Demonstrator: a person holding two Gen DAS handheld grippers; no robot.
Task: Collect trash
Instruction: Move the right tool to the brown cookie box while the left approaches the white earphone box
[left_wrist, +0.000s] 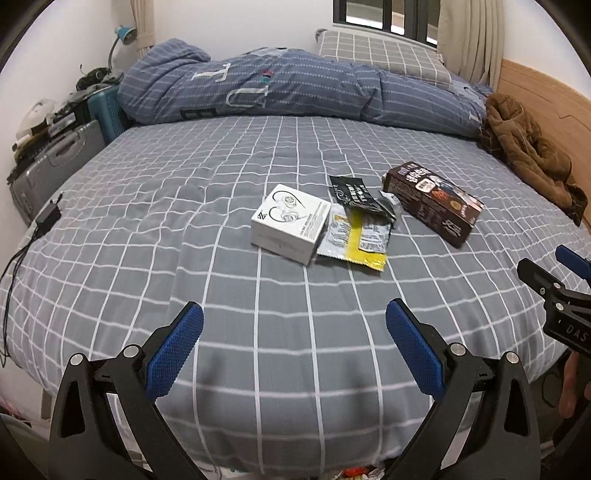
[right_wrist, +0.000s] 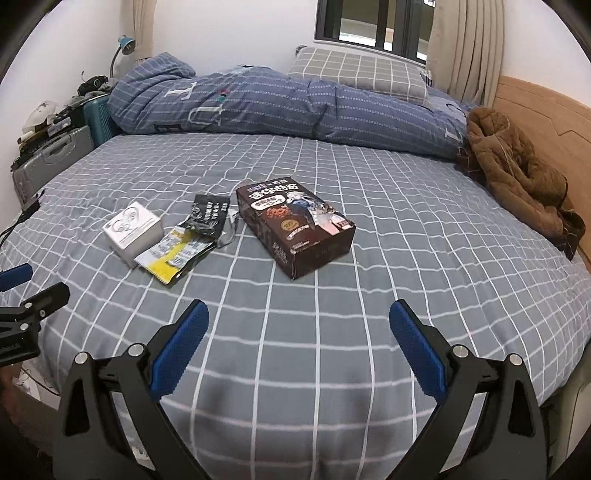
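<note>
On the bed, well ahead of both wide-open, empty hand-held grippers — left, right — lie the wrappers, touching a white box, brown box just beside.

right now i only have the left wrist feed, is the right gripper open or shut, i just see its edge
Observer: Open. In the right wrist view the right gripper has its blue pads spread wide, with nothing between them.
Operator: what's it aimed at
Observer: The dark brown box lies nearly straight ahead of it on the bed.
Operator: can you see the near end of that box
Observer: Yes. From the right side the near end faces the camera and looks closed, with a slightly dented corner.
Operator: anything behind the box
Observer: The right view shows only bare checked sheet up to the rolled blue duvet.
</note>
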